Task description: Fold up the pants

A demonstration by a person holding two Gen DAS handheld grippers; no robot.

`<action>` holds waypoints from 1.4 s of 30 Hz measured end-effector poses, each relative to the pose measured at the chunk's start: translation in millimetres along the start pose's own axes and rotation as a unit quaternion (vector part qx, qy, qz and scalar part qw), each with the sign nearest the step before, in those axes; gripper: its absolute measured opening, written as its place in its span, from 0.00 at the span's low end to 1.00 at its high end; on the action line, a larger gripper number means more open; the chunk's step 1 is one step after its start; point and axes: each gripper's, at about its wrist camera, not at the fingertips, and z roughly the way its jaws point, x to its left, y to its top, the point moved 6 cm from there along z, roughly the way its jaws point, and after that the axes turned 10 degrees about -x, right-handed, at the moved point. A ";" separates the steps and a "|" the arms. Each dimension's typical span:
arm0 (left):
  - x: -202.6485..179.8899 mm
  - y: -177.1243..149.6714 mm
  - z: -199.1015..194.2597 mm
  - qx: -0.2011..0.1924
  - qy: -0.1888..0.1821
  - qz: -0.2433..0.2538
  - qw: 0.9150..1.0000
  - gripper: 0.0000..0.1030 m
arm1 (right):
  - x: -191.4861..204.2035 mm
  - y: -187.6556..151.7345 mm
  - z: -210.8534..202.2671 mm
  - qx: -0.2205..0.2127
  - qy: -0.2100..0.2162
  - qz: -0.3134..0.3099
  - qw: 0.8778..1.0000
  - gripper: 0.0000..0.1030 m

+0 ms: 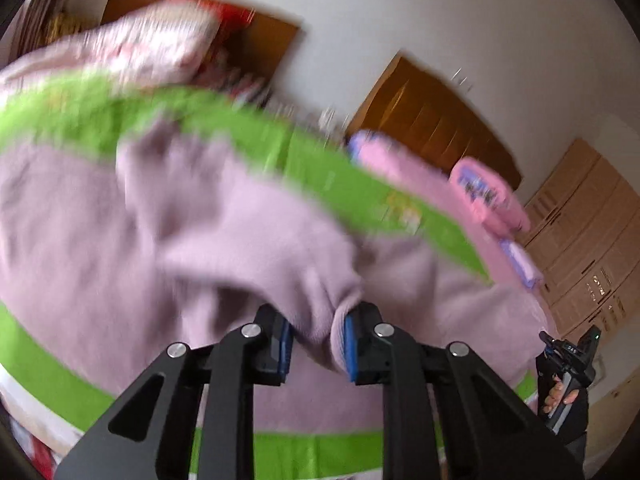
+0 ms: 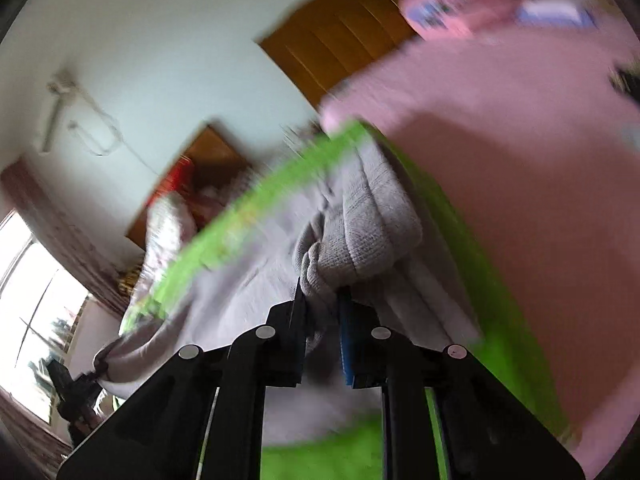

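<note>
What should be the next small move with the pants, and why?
Probably carry both gripped edges together across the pants and lay them down as a fold. The left gripper and right gripper are each shut on a bunch of the fabric, which hangs lifted above the green sheet.

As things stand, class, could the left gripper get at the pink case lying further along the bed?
Probably not: the left gripper is shut on the pants, so its jaws are occupied, and that bunched cloth lies between it and the pink case.

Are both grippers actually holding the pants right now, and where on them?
Yes. The left gripper pinches a bunched fold of the pants; the right gripper clamps a gathered, ribbed edge. Which part exactly cannot be told.
</note>
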 end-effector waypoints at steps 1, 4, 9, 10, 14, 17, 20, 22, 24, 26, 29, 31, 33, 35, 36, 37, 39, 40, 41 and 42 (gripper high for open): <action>3.7 -4.8 8.0 0.008 0.006 0.000 1.000 0.19 | -14.1 -9.8 3.9 0.009 -0.005 0.019 1.000 0.15; 3.9 0.7 15.4 0.003 0.012 0.006 1.000 0.19 | -16.1 -7.4 -1.7 0.000 0.007 0.030 1.000 0.15; -21.8 41.1 -32.5 -0.070 -0.012 0.016 0.997 0.19 | 9.1 7.5 -27.4 -0.034 0.039 0.017 0.999 0.15; -24.9 44.2 -41.9 -0.079 -0.007 0.023 0.997 0.19 | 11.3 6.4 -34.4 -0.040 0.044 0.017 0.998 0.15; -8.2 21.0 -27.7 -0.042 0.031 0.038 0.998 0.19 | -4.0 -15.8 -31.8 -0.021 0.013 0.013 1.000 0.15; 13.4 -7.8 3.2 0.004 0.053 0.034 0.998 0.19 | -23.6 -32.9 -17.6 -0.003 0.009 0.035 0.999 0.14; 19.7 -15.4 10.4 0.006 0.063 0.031 0.997 0.19 | -18.0 -27.2 -20.4 -0.007 0.008 0.032 0.999 0.14; 16.3 -9.1 5.4 -0.007 0.062 0.035 0.997 0.19 | -7.2 -21.3 -26.2 -0.016 0.012 0.013 1.000 0.14; 11.5 -4.5 1.3 -0.016 0.067 0.046 0.997 0.20 | -5.0 -21.3 -31.9 -0.020 0.015 0.009 1.000 0.14; 11.9 -7.3 4.3 -0.010 0.074 0.052 0.996 0.22 | -15.6 -28.4 -23.5 -0.011 -0.004 0.007 1.000 0.14; 21.4 -23.4 14.8 0.003 0.082 0.055 0.995 0.27 | -30.0 -36.9 -18.2 -0.021 0.009 0.018 1.000 0.08; 18.1 -25.7 9.1 0.002 0.078 0.069 0.995 0.36 | -26.8 -34.4 -21.1 -0.020 0.020 0.023 0.999 0.18; 18.7 -17.2 -10.7 -0.027 0.106 0.065 0.992 0.66 | -21.8 -29.8 -26.2 -0.006 0.028 0.013 1.000 0.48; 8.3 -5.9 -36.0 -0.070 0.117 0.075 0.988 0.68 | -21.9 -22.2 -39.9 -0.029 -0.016 -0.011 0.999 0.61; -2.6 -0.3 -48.6 -0.091 0.113 0.088 0.985 0.70 | -17.0 -18.1 -49.6 -0.047 -0.030 -0.038 0.998 0.61; -19.8 6.0 -61.8 -0.115 0.101 0.109 0.982 0.73 | -5.4 -13.6 -58.9 -0.068 -0.037 -0.075 0.994 0.61; -52.0 8.1 -69.4 -0.125 0.068 0.141 0.980 0.79 | 20.8 -12.3 -69.2 -0.091 -0.048 -0.144 0.984 0.61; -76.8 1.8 -62.8 -0.110 0.039 0.162 0.980 0.79 | 43.3 -16.3 -68.9 -0.093 -0.042 -0.188 0.977 0.61; -94.4 -7.3 -55.2 -0.095 0.018 0.181 0.979 0.79 | 60.2 -21.1 -65.4 -0.093 -0.035 -0.215 0.972 0.61; -107.7 -16.4 -48.0 -0.083 0.003 0.201 0.976 0.79 | 81.9 -31.9 -57.7 -0.083 -0.020 -0.247 0.965 0.61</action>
